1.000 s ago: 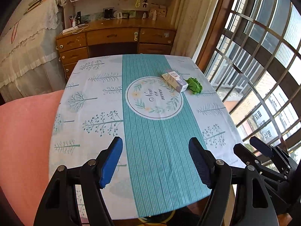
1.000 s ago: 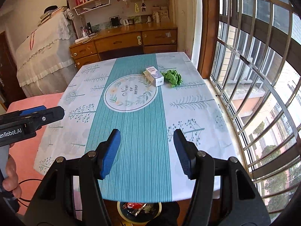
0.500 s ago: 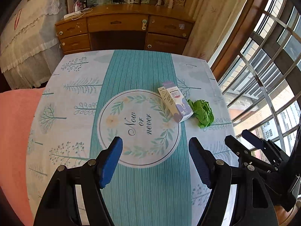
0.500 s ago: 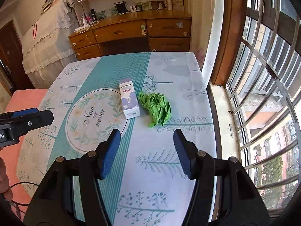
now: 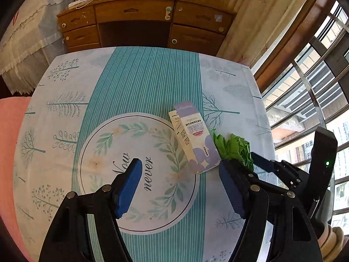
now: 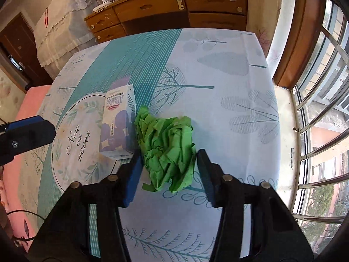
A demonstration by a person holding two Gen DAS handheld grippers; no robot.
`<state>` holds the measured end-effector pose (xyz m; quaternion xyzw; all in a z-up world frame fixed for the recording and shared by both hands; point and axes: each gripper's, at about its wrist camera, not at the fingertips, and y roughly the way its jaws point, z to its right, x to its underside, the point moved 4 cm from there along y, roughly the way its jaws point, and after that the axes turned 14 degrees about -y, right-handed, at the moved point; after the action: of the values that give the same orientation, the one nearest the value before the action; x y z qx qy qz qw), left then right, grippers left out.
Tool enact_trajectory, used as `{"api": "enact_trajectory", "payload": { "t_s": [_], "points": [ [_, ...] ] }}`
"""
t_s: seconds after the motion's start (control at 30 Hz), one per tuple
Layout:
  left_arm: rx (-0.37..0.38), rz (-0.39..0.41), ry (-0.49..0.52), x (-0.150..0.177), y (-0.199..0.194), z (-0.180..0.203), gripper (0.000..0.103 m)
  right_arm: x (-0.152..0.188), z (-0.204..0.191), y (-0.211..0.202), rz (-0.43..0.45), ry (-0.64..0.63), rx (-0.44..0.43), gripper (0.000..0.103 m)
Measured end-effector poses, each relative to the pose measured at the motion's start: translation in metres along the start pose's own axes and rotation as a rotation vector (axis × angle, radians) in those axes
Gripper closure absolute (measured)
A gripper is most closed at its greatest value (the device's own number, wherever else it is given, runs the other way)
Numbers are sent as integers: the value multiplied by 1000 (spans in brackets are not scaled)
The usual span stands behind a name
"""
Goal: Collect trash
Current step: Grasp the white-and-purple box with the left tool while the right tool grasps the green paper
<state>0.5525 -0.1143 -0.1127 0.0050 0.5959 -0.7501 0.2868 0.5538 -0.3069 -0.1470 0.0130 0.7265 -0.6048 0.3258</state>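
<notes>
A crumpled green paper ball lies on the table's tree-print cloth, right of a white and purple carton lying flat. My right gripper is open, with the ball between its jaws. In the left wrist view, the carton and the green paper lie ahead to the right. My left gripper is open and empty above the round "Now or never" print. The right gripper shows at the lower right of that view.
A wooden desk with drawers stands behind the table. A barred window runs along the right side. A pink cushion lies at the table's left. A white lace cover hangs at the back left.
Both grippers have moved forward over the table toward the trash. The right gripper now straddles the green paper ball. The left gripper is nearer the carton.
</notes>
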Motion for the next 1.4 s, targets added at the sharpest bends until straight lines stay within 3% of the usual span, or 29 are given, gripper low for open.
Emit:
{"api": "enact_trajectory", "payload": {
  "t_s": [0.07,0.27,0.63,0.77,0.87,1.1,1.4],
  "points": [
    [3,-10,-11,-4,8,5,29,-1,2,3,10,-6,-13,76],
    [5,-45,-48,-17,37,21,29,-8,24,0,33,17,55,77],
    [-124,-144,-75,-20,103,37,30,-2,26,-1,60,71,40,77],
    [-132,-157,-71,-18,113,39,59,2,22,-4,64,65,48,77],
    [-153,-123,-25,-16,109,41,69,3,21,-5,60,68,51,77],
    [-110,-74,22,-11,74,34,69,9,11,-19,62,112,42,79],
    [-47,-36,29,14,6,3,69,31,-36,-73,118,179,14,79]
  ]
}}
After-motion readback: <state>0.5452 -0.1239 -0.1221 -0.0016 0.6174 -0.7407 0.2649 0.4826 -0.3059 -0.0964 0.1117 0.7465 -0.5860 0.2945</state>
